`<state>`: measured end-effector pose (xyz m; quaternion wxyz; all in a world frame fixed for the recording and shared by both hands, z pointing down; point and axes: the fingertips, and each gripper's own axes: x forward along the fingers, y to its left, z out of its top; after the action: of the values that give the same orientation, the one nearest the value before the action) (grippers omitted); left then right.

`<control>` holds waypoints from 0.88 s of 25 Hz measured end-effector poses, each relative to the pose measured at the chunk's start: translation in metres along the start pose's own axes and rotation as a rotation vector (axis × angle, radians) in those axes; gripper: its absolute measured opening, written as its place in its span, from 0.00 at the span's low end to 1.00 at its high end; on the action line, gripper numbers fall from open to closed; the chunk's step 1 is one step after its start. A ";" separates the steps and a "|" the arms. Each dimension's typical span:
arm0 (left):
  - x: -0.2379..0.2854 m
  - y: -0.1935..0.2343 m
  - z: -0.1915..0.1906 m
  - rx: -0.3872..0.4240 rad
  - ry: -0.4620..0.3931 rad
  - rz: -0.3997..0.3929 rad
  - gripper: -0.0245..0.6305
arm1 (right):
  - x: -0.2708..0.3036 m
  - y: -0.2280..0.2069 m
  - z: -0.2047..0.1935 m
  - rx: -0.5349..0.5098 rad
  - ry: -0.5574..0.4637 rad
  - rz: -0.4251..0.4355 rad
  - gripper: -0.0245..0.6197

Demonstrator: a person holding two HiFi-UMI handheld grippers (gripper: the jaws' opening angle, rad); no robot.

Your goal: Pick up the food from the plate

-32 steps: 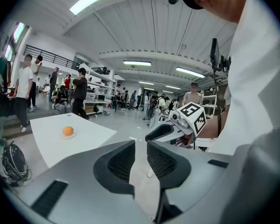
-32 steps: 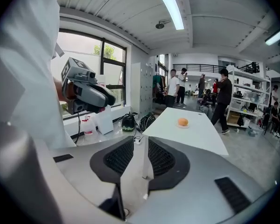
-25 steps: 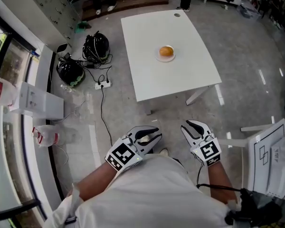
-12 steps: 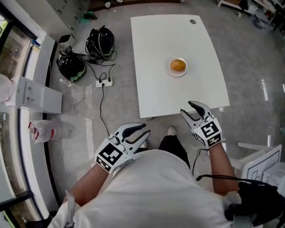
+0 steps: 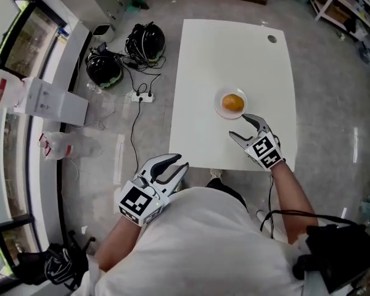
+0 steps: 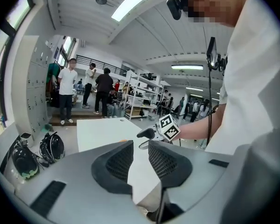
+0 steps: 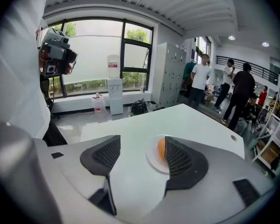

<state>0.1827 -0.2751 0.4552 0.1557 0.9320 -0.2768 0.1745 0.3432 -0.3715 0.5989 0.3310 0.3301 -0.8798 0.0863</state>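
An orange, bun-like piece of food (image 5: 233, 102) lies on a small white plate (image 5: 220, 106) on the white table (image 5: 228, 54). My right gripper (image 5: 242, 127) hovers over the table's near part, just short of the plate; its jaws are opening and nothing is between them. In the right gripper view the food (image 7: 161, 148) shows partly behind the right jaw, on the plate (image 7: 153, 161), ahead of the right gripper (image 7: 142, 153). My left gripper (image 5: 176, 164) hangs off the table by my body, its jaws a narrow gap apart and empty (image 6: 140, 157).
Two dark helmets (image 5: 145, 42) (image 5: 103, 69), cables and a power strip (image 5: 142, 96) lie on the floor left of the table. A white box (image 5: 49, 106) and a bottle (image 5: 52, 147) stand by the window. A cable hole (image 5: 271, 39) marks the table's far corner. People (image 7: 238, 94) stand at the back.
The table and plate have come much nearer. My right gripper moved forward over the table's near edge toward the plate and its jaws spread wider. The left gripper stayed by my body.
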 end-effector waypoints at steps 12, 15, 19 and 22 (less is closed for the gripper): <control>0.048 0.020 0.021 -0.056 0.071 0.198 0.19 | 0.087 -0.091 -0.026 -0.104 0.012 0.121 0.60; 0.051 0.031 0.026 -0.061 0.080 0.232 0.19 | 0.105 -0.100 -0.033 -0.126 0.042 0.141 0.61; 0.052 0.031 0.028 -0.062 0.093 0.249 0.19 | 0.116 -0.101 -0.044 -0.148 0.081 0.164 0.61; 0.053 0.034 0.027 -0.066 0.101 0.257 0.19 | 0.125 -0.101 -0.052 -0.155 0.102 0.179 0.61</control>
<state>0.2114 -0.3376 0.4595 0.1761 0.8733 -0.3913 0.2306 0.3645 -0.4951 0.7117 0.3907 0.2190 -0.8918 0.0636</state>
